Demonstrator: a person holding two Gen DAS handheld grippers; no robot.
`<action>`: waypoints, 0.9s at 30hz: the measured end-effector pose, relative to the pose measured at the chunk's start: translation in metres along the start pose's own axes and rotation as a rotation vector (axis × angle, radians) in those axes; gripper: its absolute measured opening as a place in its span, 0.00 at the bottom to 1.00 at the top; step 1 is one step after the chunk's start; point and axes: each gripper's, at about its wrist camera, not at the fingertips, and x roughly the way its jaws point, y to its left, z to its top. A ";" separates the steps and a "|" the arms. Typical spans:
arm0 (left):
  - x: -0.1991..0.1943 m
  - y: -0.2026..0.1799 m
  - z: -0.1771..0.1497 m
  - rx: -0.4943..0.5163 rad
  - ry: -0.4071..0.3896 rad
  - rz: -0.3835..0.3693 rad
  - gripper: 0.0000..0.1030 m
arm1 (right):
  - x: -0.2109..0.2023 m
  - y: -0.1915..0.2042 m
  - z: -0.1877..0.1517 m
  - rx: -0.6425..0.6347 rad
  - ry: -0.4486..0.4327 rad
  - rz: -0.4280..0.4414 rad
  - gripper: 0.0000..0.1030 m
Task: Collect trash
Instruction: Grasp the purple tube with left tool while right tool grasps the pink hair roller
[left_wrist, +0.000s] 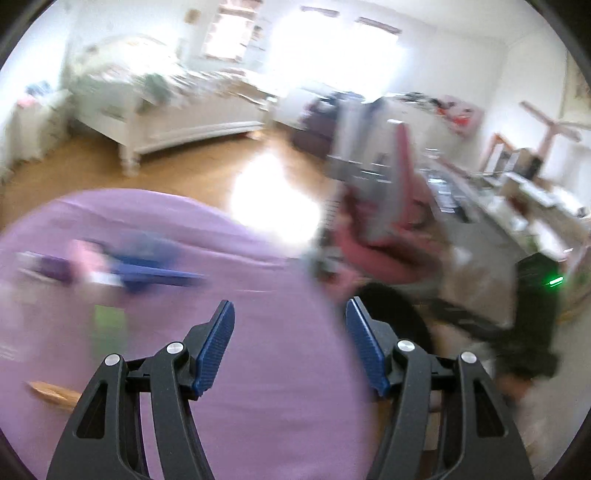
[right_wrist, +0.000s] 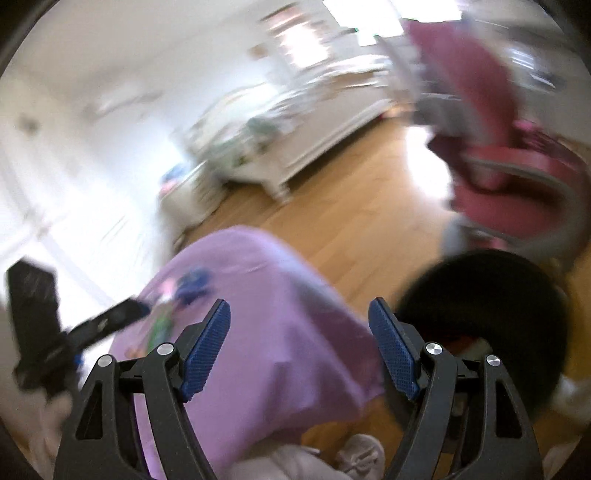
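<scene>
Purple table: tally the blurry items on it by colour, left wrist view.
On the purple table, left wrist view, motion-blurred, so kinds are unclear:
Blue item: 1
Pink item: 1
Dark purple item: 1
Green item: 1
Tan item at the near-left edge: 1
Total: 5

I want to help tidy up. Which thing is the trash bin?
Find the big purple cloth in the middle of the room. Just past its right edge, on the wooden floor, below the pink chair, sits the bin. It is round and black, the only dark thing there.
</scene>
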 end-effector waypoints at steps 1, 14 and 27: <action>-0.007 0.021 0.000 0.024 -0.006 0.067 0.61 | 0.009 0.016 0.001 -0.043 0.020 0.027 0.74; 0.045 0.174 0.017 0.462 0.174 0.301 0.82 | 0.172 0.229 0.033 -0.453 0.331 0.245 0.56; 0.075 0.221 0.026 0.274 0.265 0.176 0.72 | 0.315 0.274 0.021 -0.569 0.529 0.115 0.41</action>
